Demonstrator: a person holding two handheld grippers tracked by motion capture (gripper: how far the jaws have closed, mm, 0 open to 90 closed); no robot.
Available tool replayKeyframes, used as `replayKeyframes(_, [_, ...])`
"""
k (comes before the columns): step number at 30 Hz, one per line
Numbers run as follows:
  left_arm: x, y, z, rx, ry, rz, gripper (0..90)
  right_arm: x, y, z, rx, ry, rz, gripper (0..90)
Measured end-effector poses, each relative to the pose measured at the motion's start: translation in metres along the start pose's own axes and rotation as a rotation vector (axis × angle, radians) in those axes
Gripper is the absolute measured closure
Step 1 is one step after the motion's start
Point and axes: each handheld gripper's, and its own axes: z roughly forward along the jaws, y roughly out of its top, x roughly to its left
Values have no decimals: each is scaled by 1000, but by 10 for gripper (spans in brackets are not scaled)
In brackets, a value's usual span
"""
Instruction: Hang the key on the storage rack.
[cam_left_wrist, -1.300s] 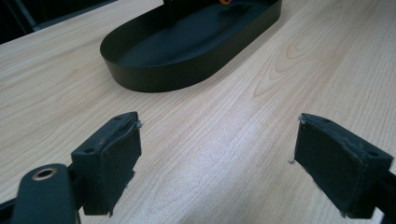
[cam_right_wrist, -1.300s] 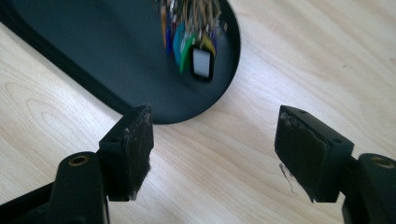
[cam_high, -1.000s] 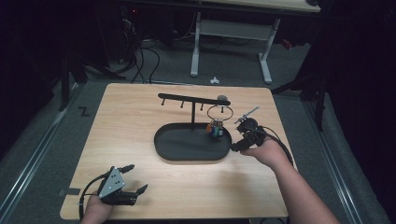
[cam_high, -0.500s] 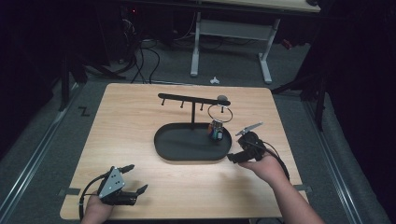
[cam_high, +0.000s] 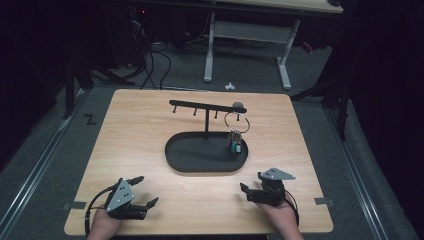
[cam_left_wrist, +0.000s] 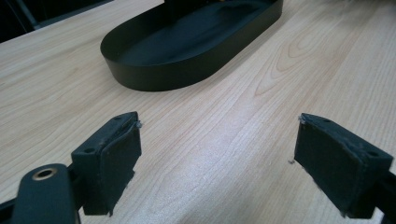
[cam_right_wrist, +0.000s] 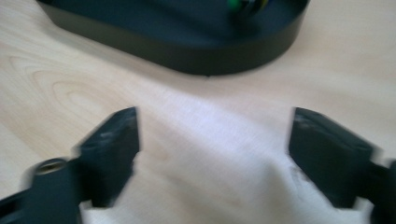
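A dark room, cables on the floor beyond, and a pale wooden table (cam_high: 150, 125) sat lit in the middle. On it stood a black oval tray (cam_high: 200, 157) with a T-shaped stand (cam_high: 206, 112) rising from it, pegs along the bar. And there was the key ring (cam_high: 236, 122), hanging from the stand's right end, its keys (cam_high: 235, 145) dangling down to the tray. That looked like the job done: ring hooked where the bar could carry it, keys clear of the table.

The right gripper (cam_high: 252, 189) lay near the table's front edge, well apart from the tray, jaws spread wide with nothing between them; they had just been opening further, and its own view was blurred. The left gripper (cam_high: 141, 191) rested at the front left, jaws likewise wide and empty, only bare wood between the pads (cam_left_wrist: 119, 154). Both hands seemed parked, out of the stand's way.
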Motion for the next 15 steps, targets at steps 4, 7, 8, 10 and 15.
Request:
replayKeyframes(4, [0, 0, 1, 9, 8, 0, 151, -6, 1, 5, -34, -37, 82, 157])
replayKeyframes(7, [0, 0, 1, 9, 7, -2, 151, -5, 0, 8, -33, -70, 19, 157])
replayKeyframes(8, [0, 0, 1, 10, 8, -2, 151, -4, -1, 10, -25, -71, 13, 157])
replayKeyframes(10, [0, 0, 1, 7, 8, 0, 151, -3, -1, 11, -15, -60, 17, 156])
replayKeyframes(15, [-1, 0, 0, 0, 7, 2, 151, -4, 0, 10, -25, -68, 21, 156])
